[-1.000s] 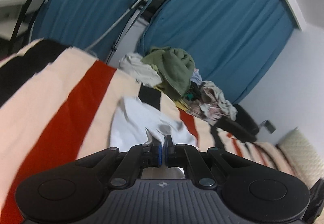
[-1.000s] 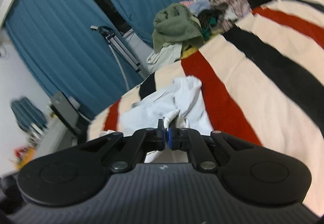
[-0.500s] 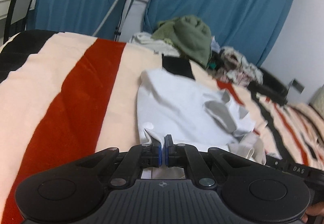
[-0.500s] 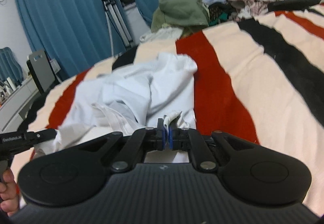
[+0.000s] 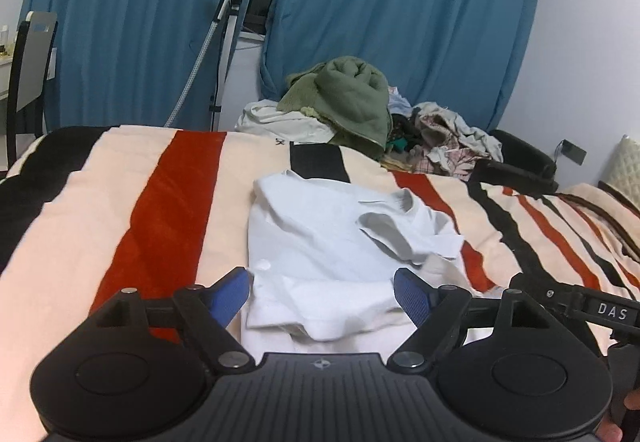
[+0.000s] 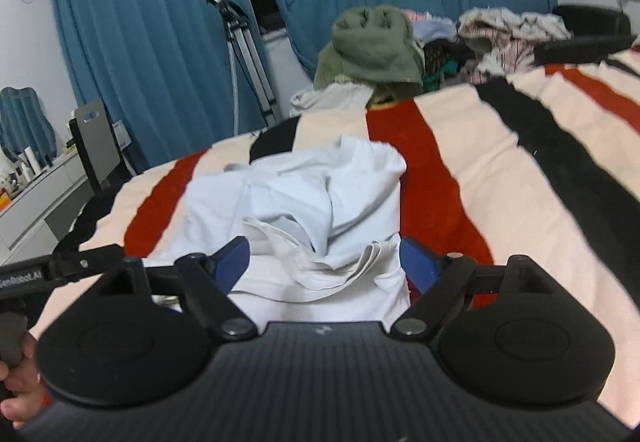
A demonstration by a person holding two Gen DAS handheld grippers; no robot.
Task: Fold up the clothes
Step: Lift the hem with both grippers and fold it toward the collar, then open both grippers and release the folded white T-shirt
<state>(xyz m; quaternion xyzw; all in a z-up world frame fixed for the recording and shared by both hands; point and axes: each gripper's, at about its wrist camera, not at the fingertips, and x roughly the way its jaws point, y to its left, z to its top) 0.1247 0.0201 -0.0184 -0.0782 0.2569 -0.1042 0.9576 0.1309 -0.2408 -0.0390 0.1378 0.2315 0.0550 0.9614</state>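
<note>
Bedspread (image 5: 80, 226) of cream fabric with red and black stripes fills the left wrist view, and the pale blue-white cotton shirt (image 5: 320, 238) lies crumpled on it, straight ahead. The left gripper (image 5: 322, 294) has just been opening; its blue pads (image 5: 230, 292) stand spread, with the shirt's near hem lying slack between them, neither pad pressing it. Left of the shirt the bed is bare out to its edge. Beyond its far edge sits a heap of unfolded clothes (image 5: 348, 102) topped by an olive-green garment, backed by blue curtains (image 5: 400, 22). At lower right the other tool shows.

From the right wrist view, the right gripper (image 6: 324, 262) has likewise just been opening and is spread wide, a rumpled fold of the shirt (image 6: 304, 194) loose between its pads (image 6: 416, 262); whether the right pad brushes the cloth is hard to tell. Right of the shirt the striped bedspread (image 6: 500, 182) lies open. A hand (image 6: 16, 398) shows at lower left.
</note>
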